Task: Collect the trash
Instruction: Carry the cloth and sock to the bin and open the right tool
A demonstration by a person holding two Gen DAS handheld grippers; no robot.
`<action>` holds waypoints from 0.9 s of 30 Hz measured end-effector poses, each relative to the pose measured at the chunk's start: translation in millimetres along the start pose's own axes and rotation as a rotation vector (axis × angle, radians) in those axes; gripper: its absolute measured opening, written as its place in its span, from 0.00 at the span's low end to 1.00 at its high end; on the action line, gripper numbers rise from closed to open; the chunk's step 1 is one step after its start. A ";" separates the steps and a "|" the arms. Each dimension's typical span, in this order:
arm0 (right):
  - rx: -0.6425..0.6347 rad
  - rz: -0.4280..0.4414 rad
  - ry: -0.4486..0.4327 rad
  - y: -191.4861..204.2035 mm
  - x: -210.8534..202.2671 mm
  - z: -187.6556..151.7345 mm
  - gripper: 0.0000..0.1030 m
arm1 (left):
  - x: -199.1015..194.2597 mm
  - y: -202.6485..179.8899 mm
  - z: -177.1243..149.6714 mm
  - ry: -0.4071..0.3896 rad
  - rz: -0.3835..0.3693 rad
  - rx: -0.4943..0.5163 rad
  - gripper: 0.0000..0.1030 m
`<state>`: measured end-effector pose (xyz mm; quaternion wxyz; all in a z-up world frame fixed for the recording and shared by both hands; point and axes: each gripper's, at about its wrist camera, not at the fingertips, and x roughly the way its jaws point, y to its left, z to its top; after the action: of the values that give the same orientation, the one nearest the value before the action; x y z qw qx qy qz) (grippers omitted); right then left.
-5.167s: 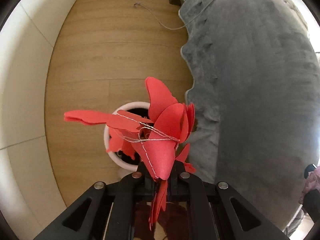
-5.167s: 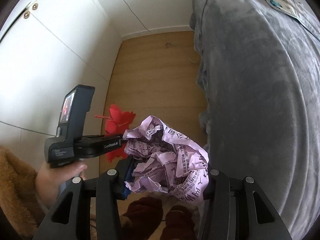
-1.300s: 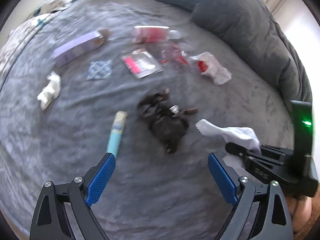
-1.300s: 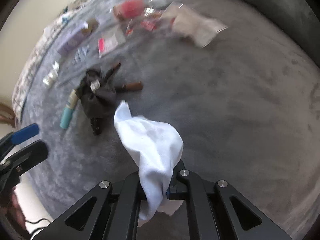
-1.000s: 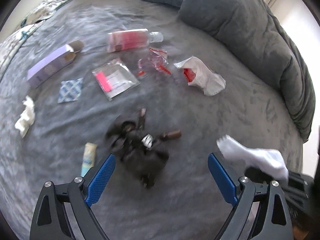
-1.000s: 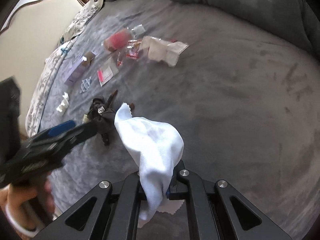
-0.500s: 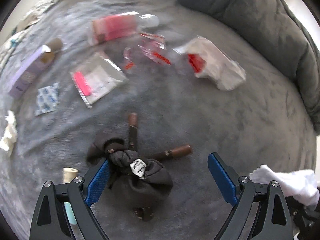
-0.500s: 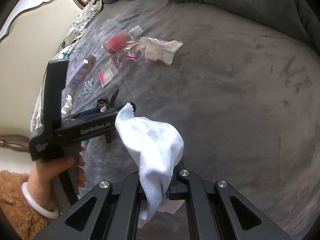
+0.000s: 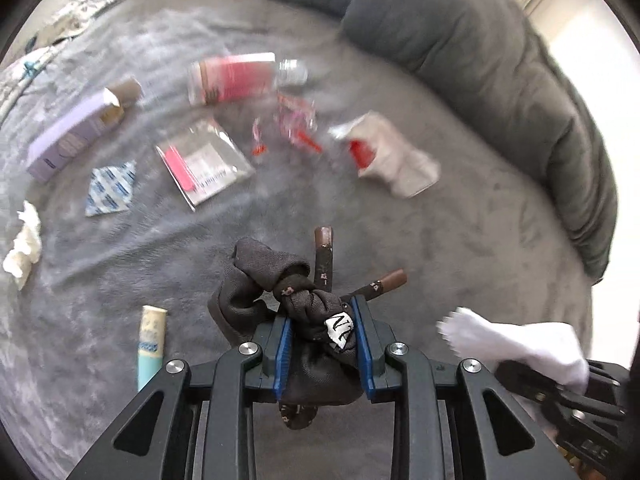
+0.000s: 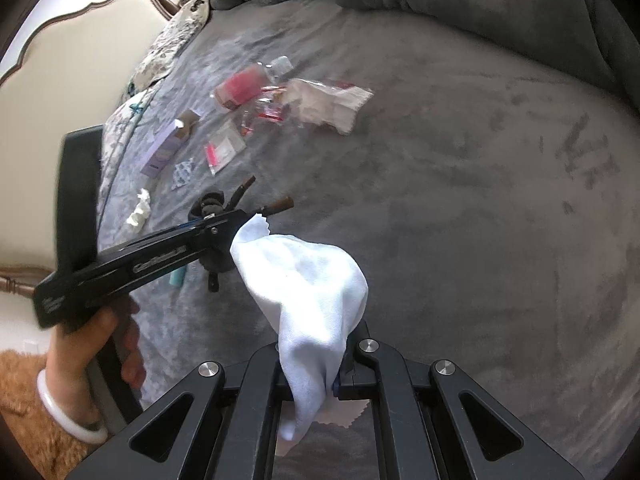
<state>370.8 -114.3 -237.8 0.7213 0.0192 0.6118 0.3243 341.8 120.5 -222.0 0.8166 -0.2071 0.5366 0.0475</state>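
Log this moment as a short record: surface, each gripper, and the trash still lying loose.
surface: grey blanket on a bed
left gripper: jaws closing around the dark knotted cloth bundle
right gripper: shut on a white cloth
loose, far side: pink-labelled plastic bottle, purple carton, clear packet with a pink strip, white crumpled bag
loose, left side: blue-printed sachet, crumpled tissue, pale blue tube
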 end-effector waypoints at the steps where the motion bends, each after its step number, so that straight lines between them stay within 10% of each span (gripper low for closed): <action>1: -0.007 0.002 -0.004 3.1 -1.9 -0.4 0.02 | -8.1 1.8 -1.7 -0.019 -0.009 -0.008 0.28; 15: -0.288 0.145 0.015 133.3 -11.2 -24.4 0.02 | -143.7 91.5 -96.8 -0.162 0.132 -0.267 0.28; 27: -0.759 0.381 0.234 338.4 22.8 -140.7 0.02 | -247.9 216.0 -313.5 -0.201 0.324 -0.784 0.28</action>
<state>95.5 111.9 -149.3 0.5303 -0.1715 0.5122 0.6535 -95.6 230.9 -167.9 0.7063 -0.4089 0.4216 0.3953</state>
